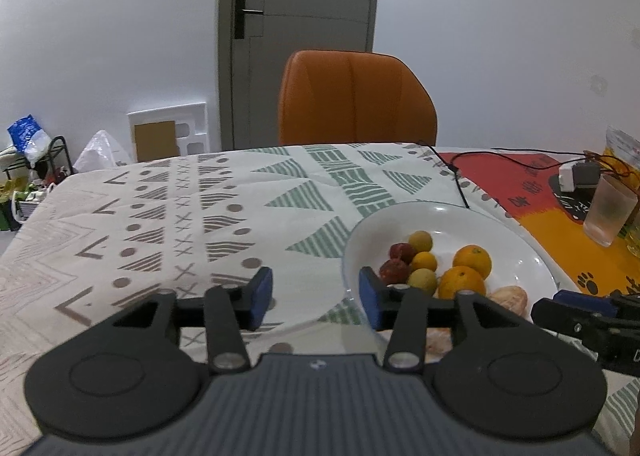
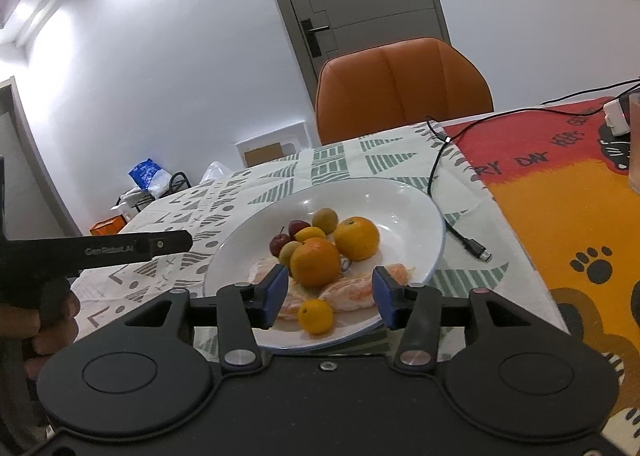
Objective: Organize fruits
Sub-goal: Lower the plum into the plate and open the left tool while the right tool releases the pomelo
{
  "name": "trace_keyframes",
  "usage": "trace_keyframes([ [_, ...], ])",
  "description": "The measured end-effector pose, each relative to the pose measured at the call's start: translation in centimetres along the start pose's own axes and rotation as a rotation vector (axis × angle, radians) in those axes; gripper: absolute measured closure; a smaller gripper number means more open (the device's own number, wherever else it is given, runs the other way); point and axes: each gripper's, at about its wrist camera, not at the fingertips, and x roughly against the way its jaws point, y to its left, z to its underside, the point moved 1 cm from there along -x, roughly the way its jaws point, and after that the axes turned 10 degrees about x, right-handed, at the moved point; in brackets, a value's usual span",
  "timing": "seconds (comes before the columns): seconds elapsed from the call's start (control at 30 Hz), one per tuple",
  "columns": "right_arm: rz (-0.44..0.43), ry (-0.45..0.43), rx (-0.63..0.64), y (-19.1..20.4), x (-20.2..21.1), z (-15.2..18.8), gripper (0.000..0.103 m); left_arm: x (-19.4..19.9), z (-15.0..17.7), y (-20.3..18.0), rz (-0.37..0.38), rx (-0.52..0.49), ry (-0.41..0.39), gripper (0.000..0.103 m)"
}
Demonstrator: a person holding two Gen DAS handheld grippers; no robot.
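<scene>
Between the blue pads of the right claw, which are being held wide apart with nothing clamped, a small yellow-orange fruit is being shown lying at the near rim of the white plate. Just behind it, peeled citrus pieces are lying on the plate, and behind those two oranges are being kept side by side, touching. Further back, small yellow-green fruits and small dark red fruits are being crowded together near the plate's middle. The left claw is likewise being held apart and empty, hovering low over the patterned cloth of the worktop, with its right pad in front of the plate's left rim. In the right wrist view the left claw is being seen from the side, at the left of the plate. A black cable is lying just right of the plate, and beyond it a red and orange mat is being spread. An orange chair is standing at the far edge of the worktop.
</scene>
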Motion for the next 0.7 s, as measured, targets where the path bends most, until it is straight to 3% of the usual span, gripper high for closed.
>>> trace_keyframes([
  [0.3, -0.018, -0.001, 0.014, 1.9, 0.4, -0.2, 0.046, 2.5, -0.1, 2.3, -0.044, 0.038, -0.035, 0.022],
  [0.7, -0.045, -0.013, 0.044, 5.0, 1.0, -0.5, 0.020, 5.9, 0.8, 4.9, -0.088, 0.079, -0.064, 0.010],
])
